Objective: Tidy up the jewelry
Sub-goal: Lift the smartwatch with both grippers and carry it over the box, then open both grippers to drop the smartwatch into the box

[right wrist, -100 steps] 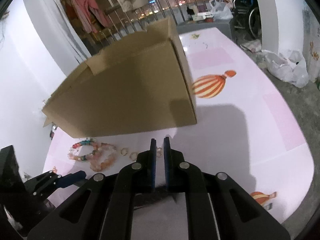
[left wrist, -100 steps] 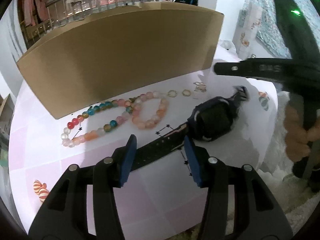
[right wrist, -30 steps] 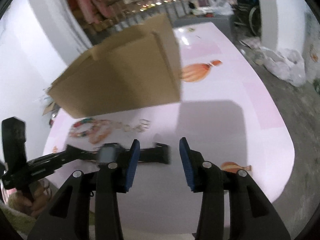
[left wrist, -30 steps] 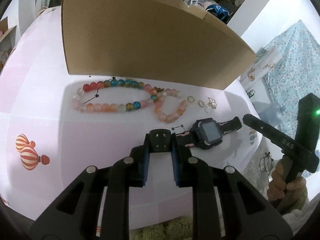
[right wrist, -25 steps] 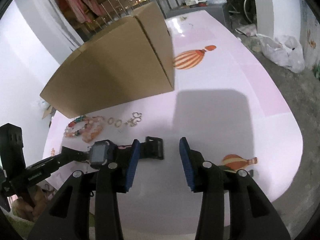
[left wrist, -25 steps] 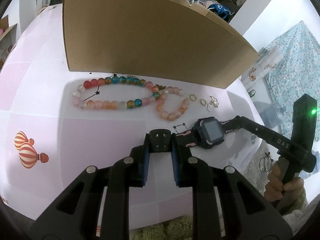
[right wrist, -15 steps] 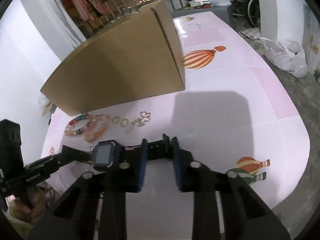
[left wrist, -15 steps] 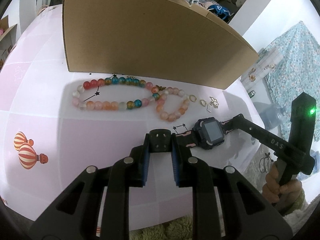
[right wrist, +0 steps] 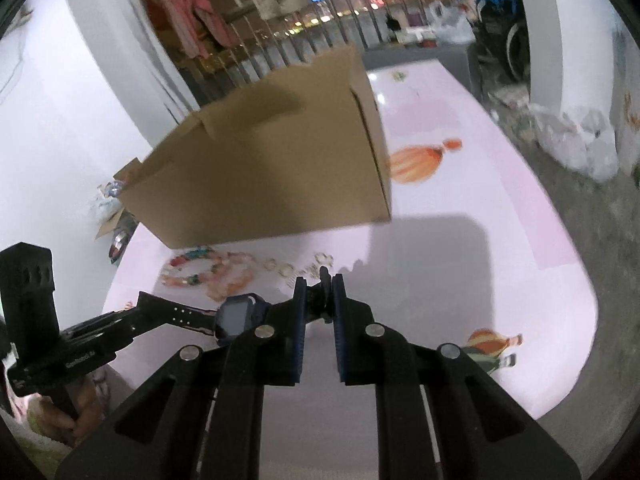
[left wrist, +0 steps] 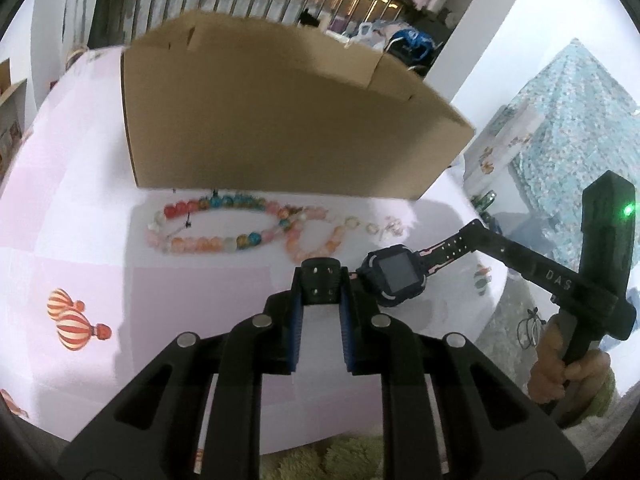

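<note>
A dark blue smartwatch [left wrist: 398, 276] with black straps hangs stretched between both grippers above the pink table. My left gripper [left wrist: 322, 282] is shut on one strap end. My right gripper [right wrist: 319, 294] is shut on the other strap end; it shows in the left wrist view [left wrist: 474, 232] at the right. The watch face also shows in the right wrist view [right wrist: 236, 316]. A colourful bead necklace [left wrist: 208, 226], a peach bead bracelet [left wrist: 316, 240] and small rings and earrings [left wrist: 384, 228] lie on the table in front of the cardboard box [left wrist: 280, 120].
The open cardboard box [right wrist: 276, 168] stands at the back of the pink tablecloth with balloon prints [left wrist: 76, 320]. The table's edge [left wrist: 494, 304] runs close on the right, with a fluffy rug below. A railing and hanging clothes are behind.
My right gripper has closed on the free strap end. Both grippers have lifted the watch off the table and moved it toward the box.
</note>
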